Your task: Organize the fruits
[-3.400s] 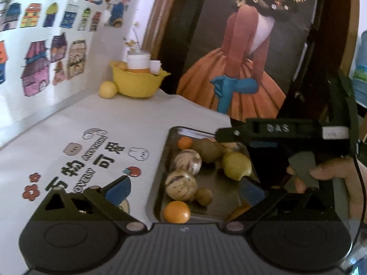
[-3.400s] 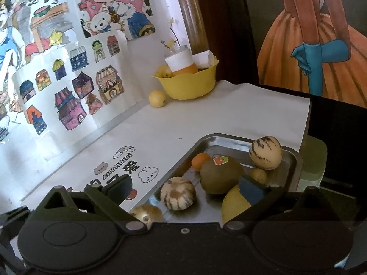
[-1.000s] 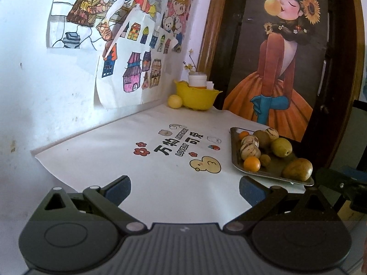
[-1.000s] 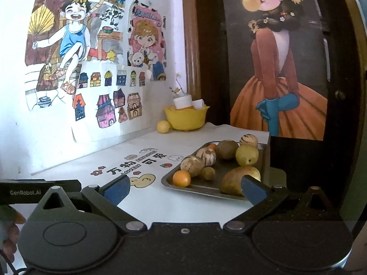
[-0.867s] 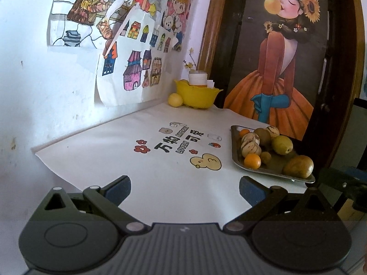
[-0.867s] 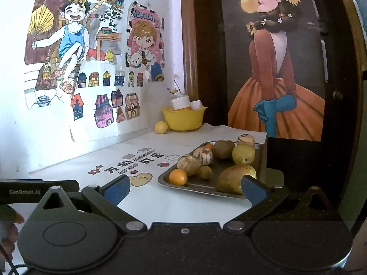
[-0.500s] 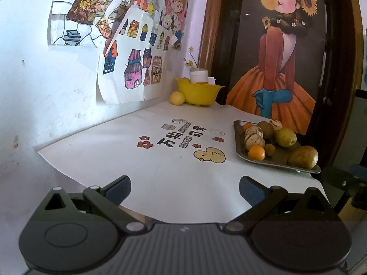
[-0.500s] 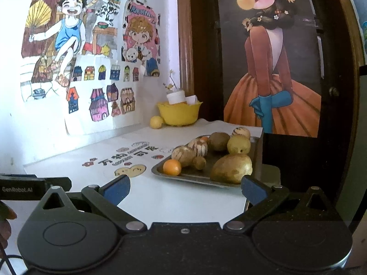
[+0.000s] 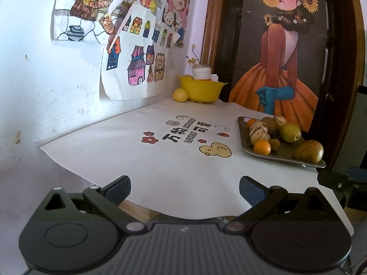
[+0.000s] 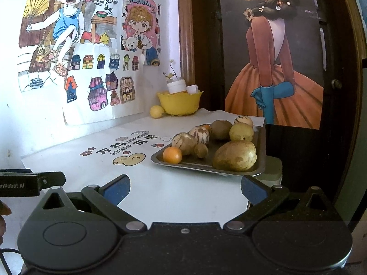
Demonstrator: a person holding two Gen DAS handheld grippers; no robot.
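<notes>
A steel tray [image 9: 253,156] [image 10: 158,159] on the right of the white table holds several fruits: a small orange [image 9: 262,147] [image 10: 172,154], striped melons [image 9: 259,135] [image 10: 185,142], a brown pear [image 9: 308,151] [image 10: 235,155], a yellow-green pear [image 9: 290,132] [image 10: 241,132] and a kiwi [image 10: 220,129]. My left gripper [image 9: 184,189] is open and empty, held back off the table's near edge. My right gripper [image 10: 185,188] is open and empty, short of the tray.
A yellow bowl [image 9: 200,89] [image 10: 179,104] with a white cup stands at the back by the wall, a lemon [image 9: 180,95] [image 10: 157,111] beside it. A printed white cloth [image 9: 183,137] covers the table. Drawings hang on the wall; a dark door stands behind the tray.
Both grippers have pulled back from over the tray to beyond the table's near edge and stayed open. The fruits on the tray have not moved.
</notes>
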